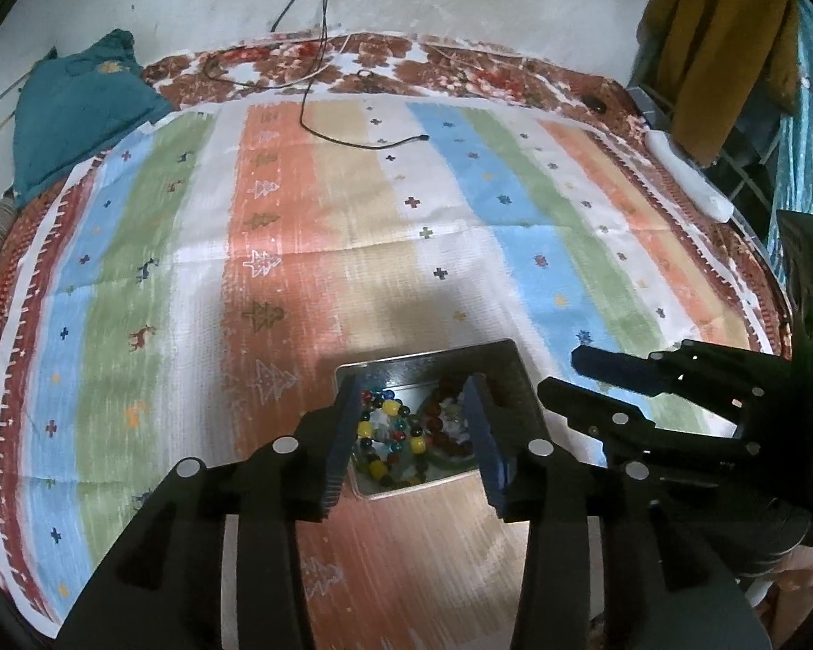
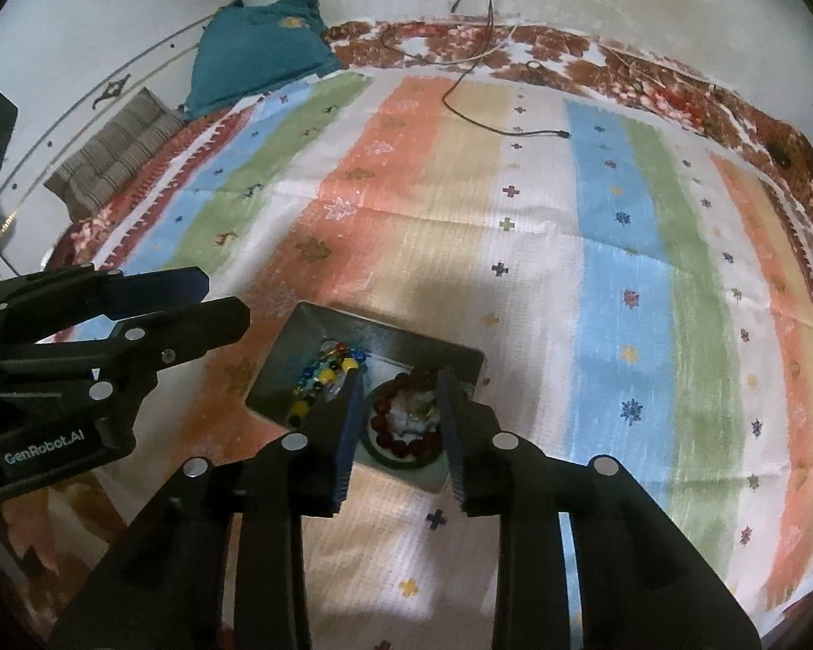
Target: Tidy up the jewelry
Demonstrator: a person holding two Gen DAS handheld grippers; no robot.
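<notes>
A tray (image 2: 385, 336) sits near the front of a striped cloth (image 2: 542, 227) spread over a bed, a mixed-bead string (image 2: 328, 374) in its left half, a bead bracelet (image 2: 401, 428) right, a cable (image 2: 493, 124) lying far behind.

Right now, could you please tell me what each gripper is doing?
Left gripper: open, holding nothing, above the tray.
Right gripper: open, holding nothing.

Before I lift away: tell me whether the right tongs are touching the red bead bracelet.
Cannot tell. In the right wrist view the right tongs stand open astride the red bead bracelet in the tray, but depth hides any gap.
</notes>
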